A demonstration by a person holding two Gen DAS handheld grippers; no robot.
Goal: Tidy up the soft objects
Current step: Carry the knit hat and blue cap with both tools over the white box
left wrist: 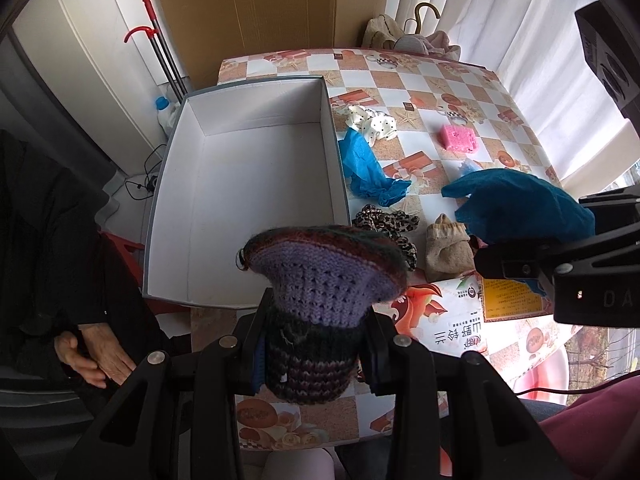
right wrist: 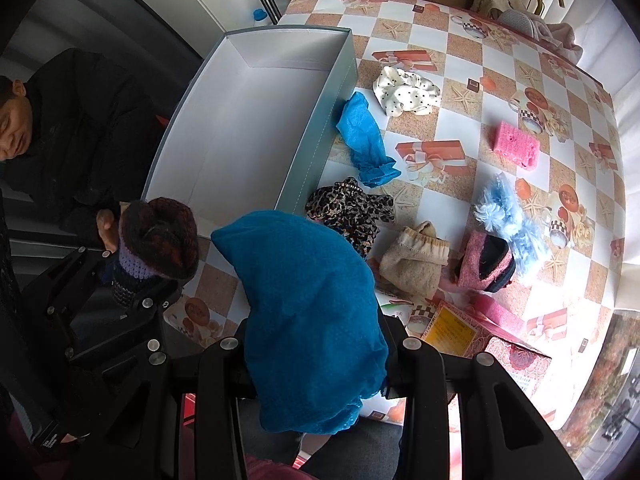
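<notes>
Yarn of knitted hat [left wrist: 320,280] runs lilac, maroon, black.

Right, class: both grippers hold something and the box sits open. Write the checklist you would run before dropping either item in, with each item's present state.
1. Left gripper clamped on knitted hat: ok.
2. Right gripper clamped on teal cloth: ok.
3. Box open, nothing inside: ok.
4. Hat above the box: not ok, only at its near edge.
5. Teal cloth above the box: not ok, beside it.
6. Grippers apart: ok.
</notes>
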